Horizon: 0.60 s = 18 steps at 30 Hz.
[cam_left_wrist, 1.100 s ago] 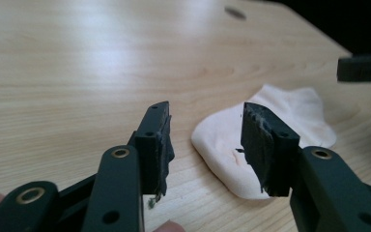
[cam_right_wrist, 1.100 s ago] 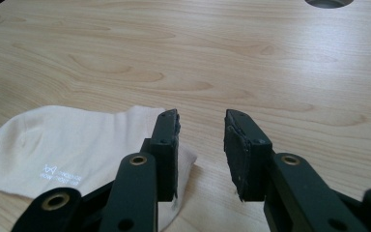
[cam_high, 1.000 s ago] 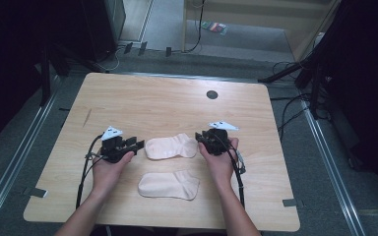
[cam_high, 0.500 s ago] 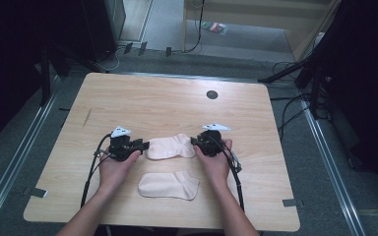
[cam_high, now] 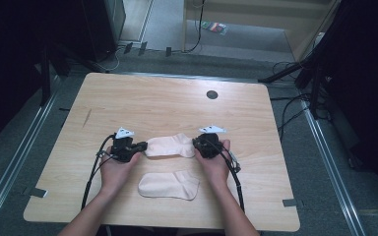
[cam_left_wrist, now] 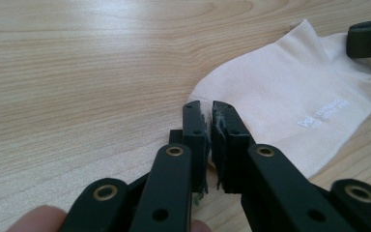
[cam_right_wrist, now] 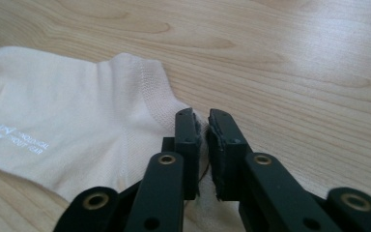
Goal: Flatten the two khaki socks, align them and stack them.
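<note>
Two cream ankle socks lie flat on the wooden table. The farther sock stretches between my two grippers. My left gripper is at its left end, and its jaws have just been closing; in the left gripper view they pinch the rounded edge of the sock. My right gripper has likewise been closing on the right end, where its jaws nip the ribbed edge of the sock. The nearer sock lies untouched between the person's wrists.
A small dark round hole sits in the tabletop at the far middle. Cables trail from both grippers over the table's front edge. Dark equipment and floor cables surround the table. A jaw of the right gripper pokes into the left gripper view.
Both grippers have edged inward to the ends of the farther sock, and their jaws have closed on its edges. The nearer sock has not moved.
</note>
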Tool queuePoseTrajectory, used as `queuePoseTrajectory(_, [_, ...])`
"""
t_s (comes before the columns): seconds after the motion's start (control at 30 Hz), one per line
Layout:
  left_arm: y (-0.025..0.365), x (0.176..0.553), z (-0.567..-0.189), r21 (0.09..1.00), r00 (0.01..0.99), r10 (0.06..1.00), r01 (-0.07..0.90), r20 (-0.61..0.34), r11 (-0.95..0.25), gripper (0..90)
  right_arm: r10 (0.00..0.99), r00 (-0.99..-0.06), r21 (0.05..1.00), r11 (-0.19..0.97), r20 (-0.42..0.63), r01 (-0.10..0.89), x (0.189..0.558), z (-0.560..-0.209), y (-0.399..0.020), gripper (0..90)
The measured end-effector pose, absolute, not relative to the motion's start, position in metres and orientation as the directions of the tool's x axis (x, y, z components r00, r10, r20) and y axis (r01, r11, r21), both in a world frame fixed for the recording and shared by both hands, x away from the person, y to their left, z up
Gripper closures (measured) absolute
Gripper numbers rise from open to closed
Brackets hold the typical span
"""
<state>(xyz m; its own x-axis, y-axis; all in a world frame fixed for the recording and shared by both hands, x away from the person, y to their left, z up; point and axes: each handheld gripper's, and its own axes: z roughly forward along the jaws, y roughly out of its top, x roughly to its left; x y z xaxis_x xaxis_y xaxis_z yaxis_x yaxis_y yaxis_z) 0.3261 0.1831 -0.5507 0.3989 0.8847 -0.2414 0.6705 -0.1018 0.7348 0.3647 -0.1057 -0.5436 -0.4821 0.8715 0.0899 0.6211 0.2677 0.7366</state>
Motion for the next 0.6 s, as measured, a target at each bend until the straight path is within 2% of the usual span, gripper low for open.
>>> queuePoseTrajectory(0.17, [0.183,0.325,-0.550,0.743,0.414,0.885,0.657,-0.214,-0.128,89.4,0.873,-0.483,0.739,0.284,0.063,0.611,0.362,-0.543,-0.105,88.3])
queuePoseTrajectory(0.6, [0.189,0.314,-0.533,0.784,0.453,0.864,0.609,-0.222,-0.118,90.0,0.869,-0.480,0.775,0.217,0.124,0.594,0.348,-0.523,-0.117,88.9])
